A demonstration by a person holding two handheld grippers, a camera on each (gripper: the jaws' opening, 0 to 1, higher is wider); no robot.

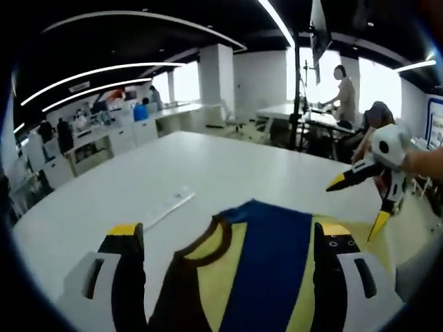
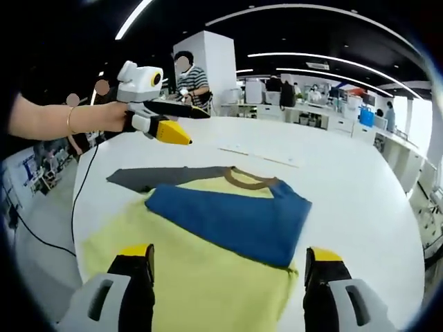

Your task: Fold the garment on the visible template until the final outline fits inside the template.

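Note:
A yellow T-shirt with a brown collar lies flat on the white table. Its blue sleeve is folded across the chest, and a grey sleeve sticks out to the far left. My right gripper hovers open over the shirt's lower part. A hand holds my left gripper open in the air beyond the grey sleeve. In the left gripper view the shirt and blue sleeve lie between my open left jaws, and my right gripper hangs open above the table at the right.
A white strip lies on the table beyond the collar, also seen as the strip left of the shirt. A black cable runs along the table's left edge. People stand at desks behind a pole.

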